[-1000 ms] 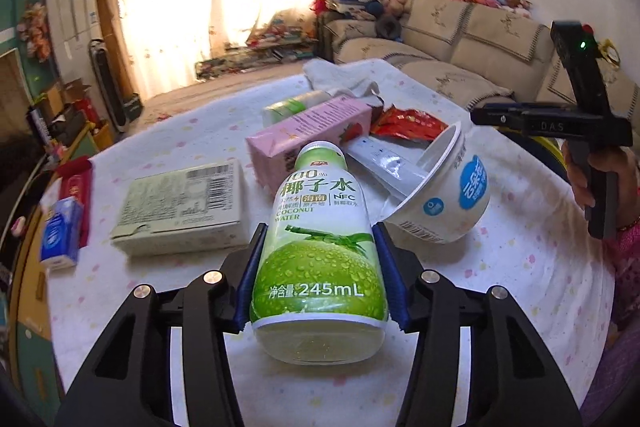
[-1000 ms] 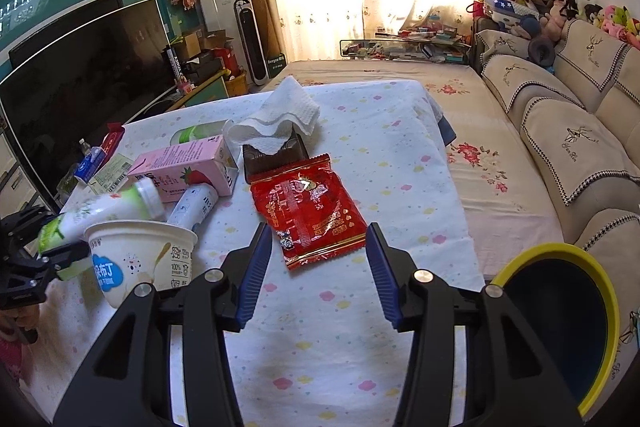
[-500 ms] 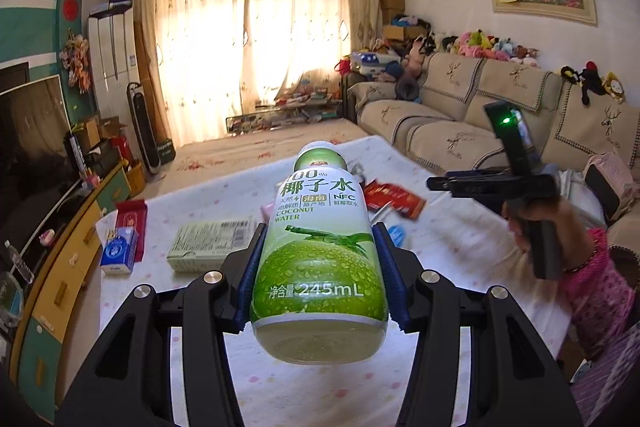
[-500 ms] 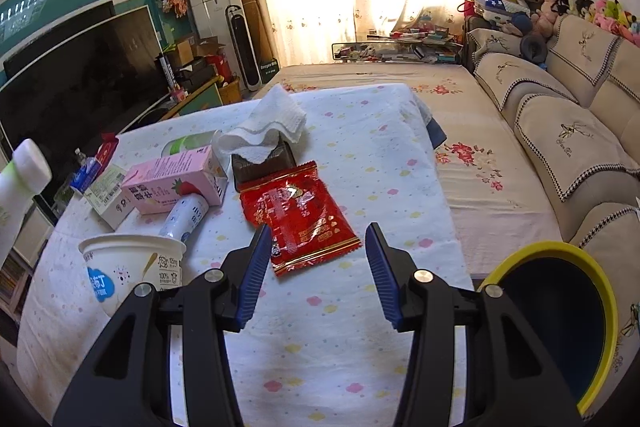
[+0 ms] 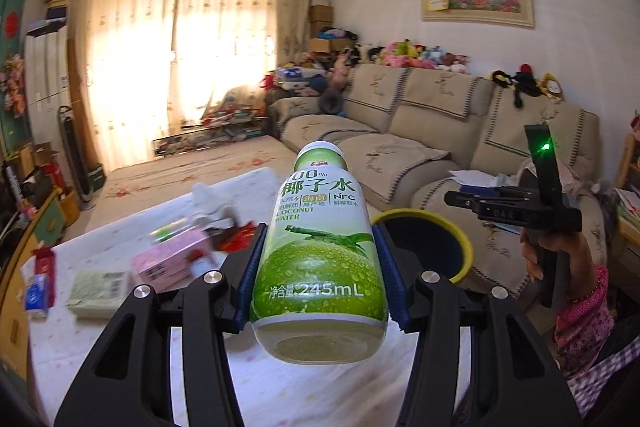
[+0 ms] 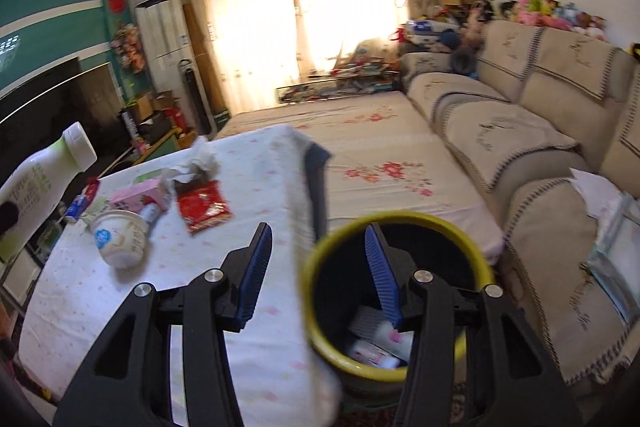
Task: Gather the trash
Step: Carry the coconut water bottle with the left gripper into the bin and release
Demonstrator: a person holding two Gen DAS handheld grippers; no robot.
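My left gripper (image 5: pixel 318 247) is shut on a green coconut water bottle (image 5: pixel 320 255), held in the air above the table's near right part. Just beyond it, off the table's right edge, stands a yellow-rimmed bin (image 5: pixel 436 227). My right gripper (image 6: pixel 318 247) is open and empty, hanging over the table edge and the bin (image 6: pixel 332 255), which holds some trash (image 6: pixel 380 343). On the table lie a red wrapper (image 6: pixel 204 205), a white yogurt cup (image 6: pixel 120 237), a pink carton (image 6: pixel 134 197) and crumpled tissue (image 6: pixel 200 161). The bottle (image 6: pixel 36 187) shows at the far left of the right wrist view.
A flat green box (image 5: pixel 96 293) and a small blue pack (image 5: pixel 38 293) lie at the table's left. A beige sofa (image 6: pixel 520 131) runs along the right, with a flowered mat (image 6: pixel 380 163) between it and the table (image 6: pixel 100 307). The person's hand (image 5: pixel 552 255) holds the right gripper.
The left gripper has lifted the bottle off the table and swung right toward the bin. The right gripper has moved right, from above the red wrapper to over the bin.
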